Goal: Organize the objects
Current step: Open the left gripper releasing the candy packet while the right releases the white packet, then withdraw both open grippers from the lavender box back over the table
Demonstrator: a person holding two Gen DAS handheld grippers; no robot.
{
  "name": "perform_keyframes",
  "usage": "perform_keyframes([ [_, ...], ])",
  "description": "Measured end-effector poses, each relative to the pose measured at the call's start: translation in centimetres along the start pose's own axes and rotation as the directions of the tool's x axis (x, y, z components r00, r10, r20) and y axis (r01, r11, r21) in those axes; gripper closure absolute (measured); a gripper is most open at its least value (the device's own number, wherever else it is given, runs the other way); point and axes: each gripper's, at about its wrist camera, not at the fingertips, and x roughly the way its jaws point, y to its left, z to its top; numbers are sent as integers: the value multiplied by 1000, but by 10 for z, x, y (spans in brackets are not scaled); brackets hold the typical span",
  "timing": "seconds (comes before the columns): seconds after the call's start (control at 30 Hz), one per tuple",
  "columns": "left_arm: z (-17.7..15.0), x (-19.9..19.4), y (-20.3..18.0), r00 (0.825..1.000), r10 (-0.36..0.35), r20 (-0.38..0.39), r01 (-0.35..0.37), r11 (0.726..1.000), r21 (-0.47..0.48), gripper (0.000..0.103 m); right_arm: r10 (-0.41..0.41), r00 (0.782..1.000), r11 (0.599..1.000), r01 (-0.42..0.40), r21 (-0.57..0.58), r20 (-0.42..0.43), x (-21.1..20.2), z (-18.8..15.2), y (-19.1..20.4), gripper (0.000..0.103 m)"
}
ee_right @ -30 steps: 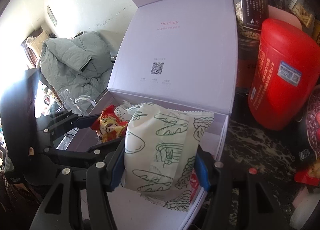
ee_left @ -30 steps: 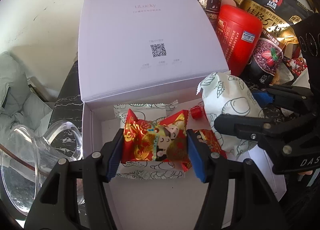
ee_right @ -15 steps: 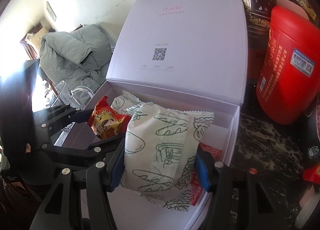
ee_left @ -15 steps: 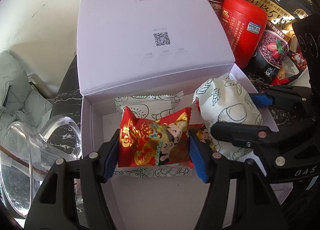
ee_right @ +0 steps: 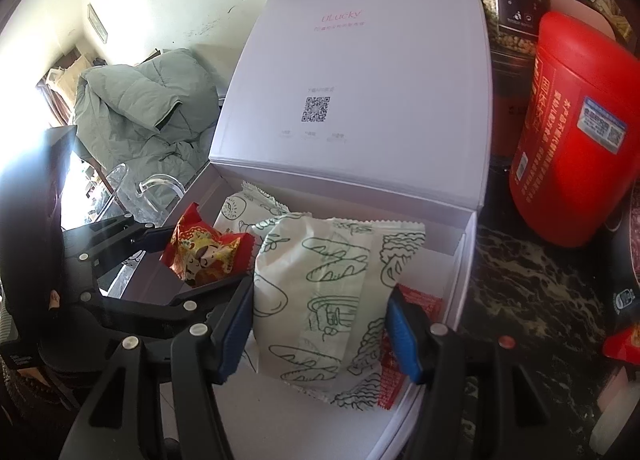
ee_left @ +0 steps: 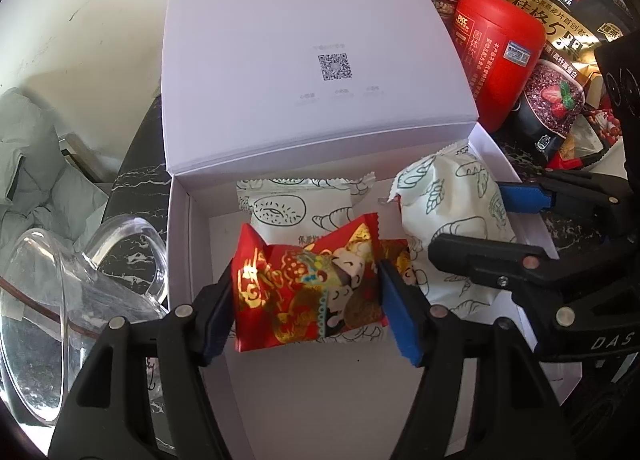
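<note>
The open white box (ee_left: 320,400) on the dark marble counter (ee_right: 532,300) anchors everything. Over its right side, the right hand-held gripper (ee_right: 320,324) is clamped on a white bread-print packet (ee_right: 320,280). Over its left side, the left hand-held gripper (ee_left: 306,300) has just been opening around the red foil snack (ee_left: 308,288), pads barely touching. That slick packet could tumble crookedly onto the white packet (ee_left: 296,207) lying inside at the box's back.
</note>
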Motion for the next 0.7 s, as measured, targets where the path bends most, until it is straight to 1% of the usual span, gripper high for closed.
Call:
perform_keyframes([
  [0.07,-1,-5,-1,1000,-3,4,3,1000,1,37,-17,1000,1000,17,10,16,-4,1,0,41],
  [0.13,-1,-10,-6,1000,-6,17,5,1000,18,34,-13,999,1000,13,6,30,-7,2,1,41],
  [0.2,1,-17,-7,999,10,34,-11,1000,28,31,-9,999,1000,9,11,35,-9,3,1,41],
  [0.27,-2,-24,-8,999,8,49,-10,1000,29,30,-25,999,1000,24,16,45,-13,3,2,40],
  [0.37,0,-32,-8,998,6,57,-8,1000,27,28,-35,997,999,34,14,69,-22,5,4,38],
  [0.4,0,-36,-8,998,10,62,-12,1000,26,26,-37,996,999,37,13,77,-25,5,6,36],
  [0.43,-1,-39,-7,997,18,71,-20,1000,22,23,-44,995,999,43,9,84,-29,5,8,35],
  [0.53,-1,-52,-2,995,22,101,-23,1000,8,21,-58,993,998,60,-15,103,-39,5,19,34],
  [0.7,-7,-71,6,991,22,129,-22,1000,-1,20,-91,985,995,97,-38,145,-61,2,34,33],
])
